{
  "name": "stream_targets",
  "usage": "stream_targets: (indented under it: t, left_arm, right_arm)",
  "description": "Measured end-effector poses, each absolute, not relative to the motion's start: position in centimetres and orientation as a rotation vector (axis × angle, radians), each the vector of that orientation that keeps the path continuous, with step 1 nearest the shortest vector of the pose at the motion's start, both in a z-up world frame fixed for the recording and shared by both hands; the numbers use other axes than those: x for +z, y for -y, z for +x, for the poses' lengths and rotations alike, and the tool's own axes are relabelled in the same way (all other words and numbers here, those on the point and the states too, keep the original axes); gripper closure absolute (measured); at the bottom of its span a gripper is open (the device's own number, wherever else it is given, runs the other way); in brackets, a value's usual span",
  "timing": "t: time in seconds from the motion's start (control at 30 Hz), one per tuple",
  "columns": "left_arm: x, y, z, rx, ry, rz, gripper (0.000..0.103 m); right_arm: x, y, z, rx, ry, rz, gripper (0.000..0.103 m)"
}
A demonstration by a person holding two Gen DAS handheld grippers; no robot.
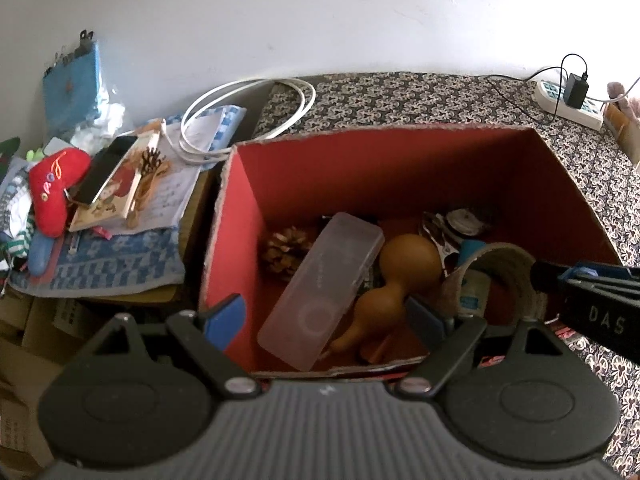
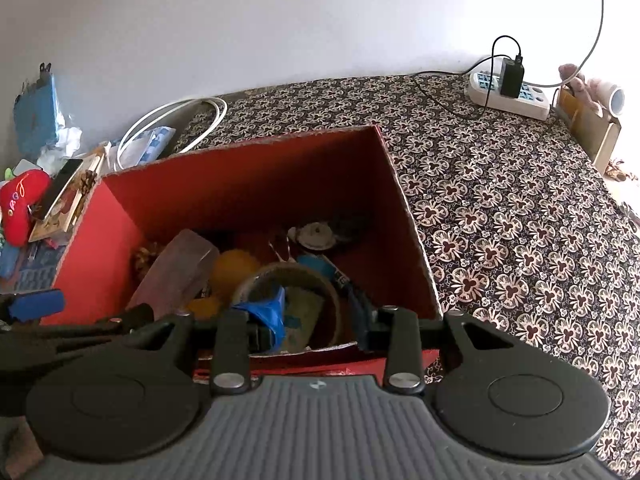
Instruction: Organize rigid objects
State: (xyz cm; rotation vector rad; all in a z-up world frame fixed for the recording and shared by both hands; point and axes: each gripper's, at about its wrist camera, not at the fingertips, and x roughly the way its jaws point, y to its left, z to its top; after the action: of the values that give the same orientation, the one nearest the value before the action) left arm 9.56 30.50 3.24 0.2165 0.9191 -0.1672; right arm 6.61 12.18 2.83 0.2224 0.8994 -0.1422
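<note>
Inside, the red box (image 1: 248,216) holds a clear plastic case (image 1: 324,284) leaning w/ a pine cone (image 1: 285,251) at its left, a brown gourd (image 1: 394,280) at its right, then a wide ring of woven band (image 1: 506,260) & a round metal bit (image 1: 464,218) further back. Left gripper (image 1: 324,320) hangs wide open over the case & gourd, nothing pinched. Right gripper (image 2: 318,320) sits at the near rim by the ring; can't tell if it's gripping. Box is on a patterned cloth (image 2: 500,208); power strip (image 2: 510,94) by the white wall (image 1: 320,12); red plush (image 1: 52,192), phone (image 1: 106,168) & white cable (image 1: 244,114) piled left.
</note>
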Motion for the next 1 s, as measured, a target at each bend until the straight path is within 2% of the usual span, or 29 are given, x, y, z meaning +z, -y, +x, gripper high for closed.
stream_targets:
  t: [1.0]
  left_arm:
    - [3.27,-30.53,9.12,-0.144,-0.92,0.213,0.015]
  right_arm:
    - [2.93,-12.32,6.08,-0.134,-0.886,0.23,0.085]
